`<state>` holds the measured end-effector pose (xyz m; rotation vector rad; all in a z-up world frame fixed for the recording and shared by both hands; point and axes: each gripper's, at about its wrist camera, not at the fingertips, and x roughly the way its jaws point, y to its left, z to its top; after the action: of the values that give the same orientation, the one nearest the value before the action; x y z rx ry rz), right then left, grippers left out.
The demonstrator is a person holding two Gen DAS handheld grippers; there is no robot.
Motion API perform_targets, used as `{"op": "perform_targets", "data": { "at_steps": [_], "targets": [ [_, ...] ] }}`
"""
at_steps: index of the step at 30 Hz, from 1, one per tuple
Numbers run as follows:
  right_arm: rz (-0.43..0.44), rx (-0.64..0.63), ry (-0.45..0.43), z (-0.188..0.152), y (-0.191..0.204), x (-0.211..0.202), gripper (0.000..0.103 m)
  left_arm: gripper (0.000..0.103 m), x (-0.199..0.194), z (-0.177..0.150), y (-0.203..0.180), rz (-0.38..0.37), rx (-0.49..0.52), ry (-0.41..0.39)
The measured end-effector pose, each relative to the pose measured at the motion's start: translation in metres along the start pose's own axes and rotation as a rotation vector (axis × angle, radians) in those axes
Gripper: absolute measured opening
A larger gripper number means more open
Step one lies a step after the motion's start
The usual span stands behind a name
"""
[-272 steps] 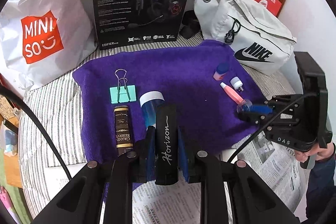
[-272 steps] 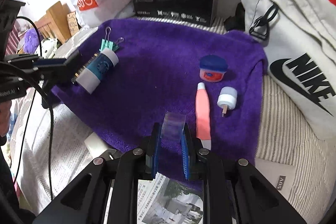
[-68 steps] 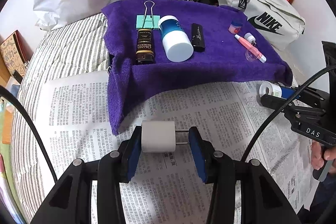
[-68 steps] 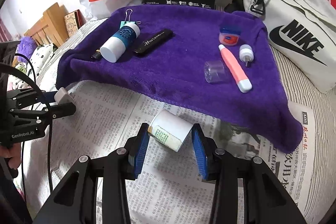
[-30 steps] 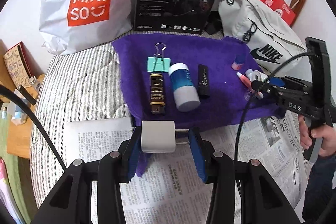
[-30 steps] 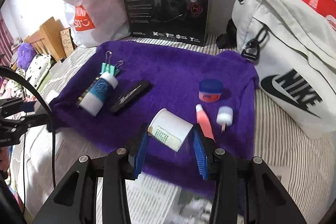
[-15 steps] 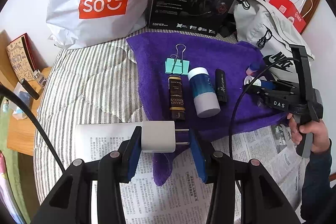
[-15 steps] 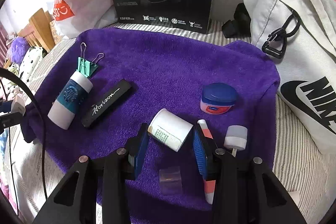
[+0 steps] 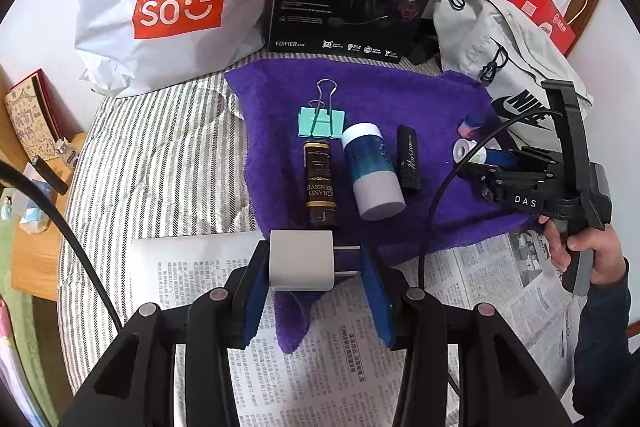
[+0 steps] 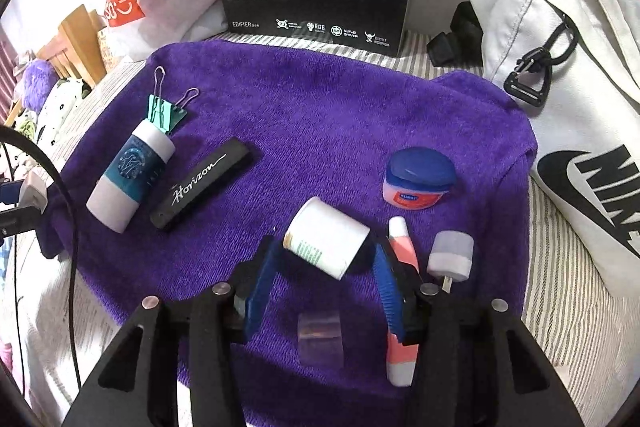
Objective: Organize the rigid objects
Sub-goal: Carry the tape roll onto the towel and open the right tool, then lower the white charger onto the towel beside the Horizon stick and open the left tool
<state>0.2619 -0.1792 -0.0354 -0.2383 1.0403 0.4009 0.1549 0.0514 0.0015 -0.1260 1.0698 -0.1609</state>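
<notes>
**Purple towel nearly full, 2 pieces still in hand**

Most of the sorting looks done. On the purple towel (image 10: 320,115) spread over the striped bed, 1 group lies side by side on the left: a green binder clip (image 9: 321,121), a small dark bottle (image 9: 319,183), a blue and white tube (image 9: 372,171) and a black bar (image 9: 408,163). A second group sits to the right: a blue-lidded jar (image 10: 418,179), a pink tube (image 10: 402,303), a small white cap (image 10: 450,255) and a clear cap (image 10: 320,341).

The right gripper (image 10: 324,267) is over that second group. Its fingers have just been spreading, and the white pill bottle (image 10: 326,237) lies tilted between them on the towel, with a visible gap on either side, so I'd judge it as just set down beside the pink tube rather than gripped. That placement seems about finished; the gripper only needs to draw clear.

The left gripper (image 9: 316,267) hovers at the towel's near edge, above the newspaper (image 9: 344,359). Its fingers are clamped on a white charger plug (image 9: 302,259), one pad against the body, the other against the prongs. This looks like the last piece to place, probably near the dark bottle in the left row.

No other loose items show on the newspaper, so by my reckoning 1 placement remains.
</notes>
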Motion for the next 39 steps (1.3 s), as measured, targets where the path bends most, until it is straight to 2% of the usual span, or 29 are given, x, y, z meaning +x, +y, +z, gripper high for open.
{"op": "perform_targets", "data": {
  "at_steps": [11,22,30,39],
  "targets": [
    [-0.032,0.056,-0.071,-0.023,-0.011,-0.049,0.054,0.042,-0.002,0.003,-0.029,-0.048,0.047,-0.016],
    [-0.065,0.167,-0.127,-0.061,-0.045,-0.095,0.054,0.042,0.025,0.030,-0.085,-0.120,0.170,0.005],
    [-0.083,0.247,-0.122,-0.085,-0.073,-0.107,0.054,0.042,0.059,0.050,-0.115,-0.115,0.212,0.045],
    [-0.068,0.290,-0.131,-0.098,-0.086,-0.112,0.054,0.042,0.092,0.048,-0.133,-0.079,0.259,0.093]
  ]
}}
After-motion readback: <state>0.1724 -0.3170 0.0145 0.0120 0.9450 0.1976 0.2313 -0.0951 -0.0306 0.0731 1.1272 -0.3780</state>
